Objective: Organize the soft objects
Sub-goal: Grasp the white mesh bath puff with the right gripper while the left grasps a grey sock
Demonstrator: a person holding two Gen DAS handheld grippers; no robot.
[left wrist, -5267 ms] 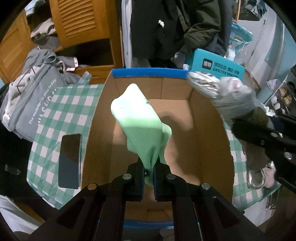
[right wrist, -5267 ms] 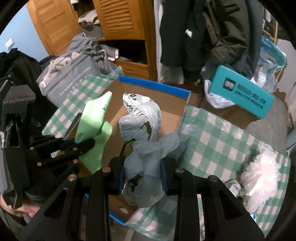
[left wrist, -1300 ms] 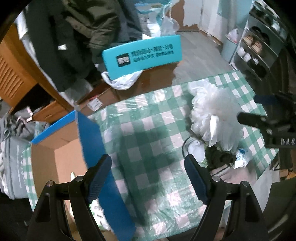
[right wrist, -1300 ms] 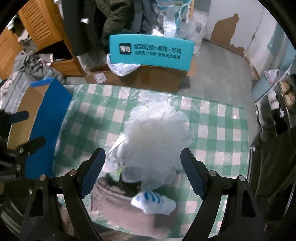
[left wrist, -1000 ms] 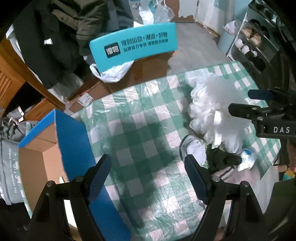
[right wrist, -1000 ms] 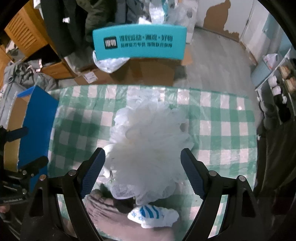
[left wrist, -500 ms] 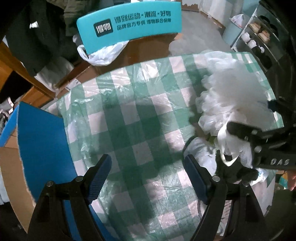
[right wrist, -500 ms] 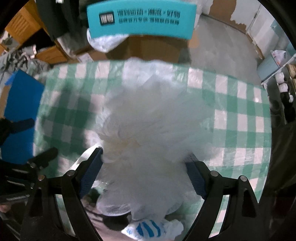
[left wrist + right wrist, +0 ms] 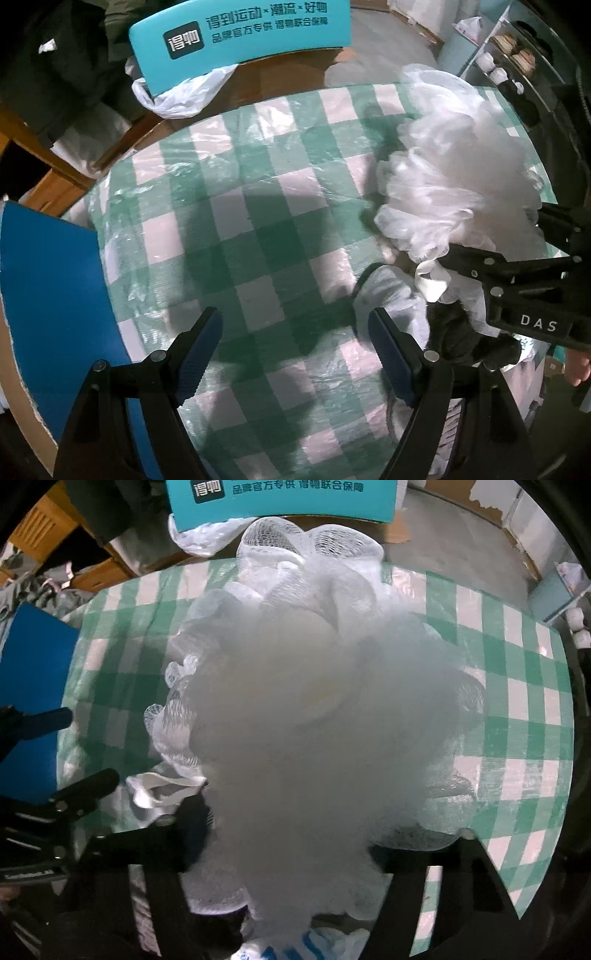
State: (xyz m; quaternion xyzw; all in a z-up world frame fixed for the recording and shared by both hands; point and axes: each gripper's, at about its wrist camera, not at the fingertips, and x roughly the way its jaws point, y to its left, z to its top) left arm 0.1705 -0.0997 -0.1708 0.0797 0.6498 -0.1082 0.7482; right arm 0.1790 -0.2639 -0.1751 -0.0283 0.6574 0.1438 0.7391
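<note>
Left wrist view: my left gripper [image 9: 295,332] hangs with jaws wide, empty, over the checked counter [image 9: 258,206]; my right gripper's [image 9: 291,834] jaws straddle the white bath pouf [image 9: 314,701], grip unclear.

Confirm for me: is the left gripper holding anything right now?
No, the left gripper is wide open above the bare checked tablecloth, with nothing between its fingers.
</note>
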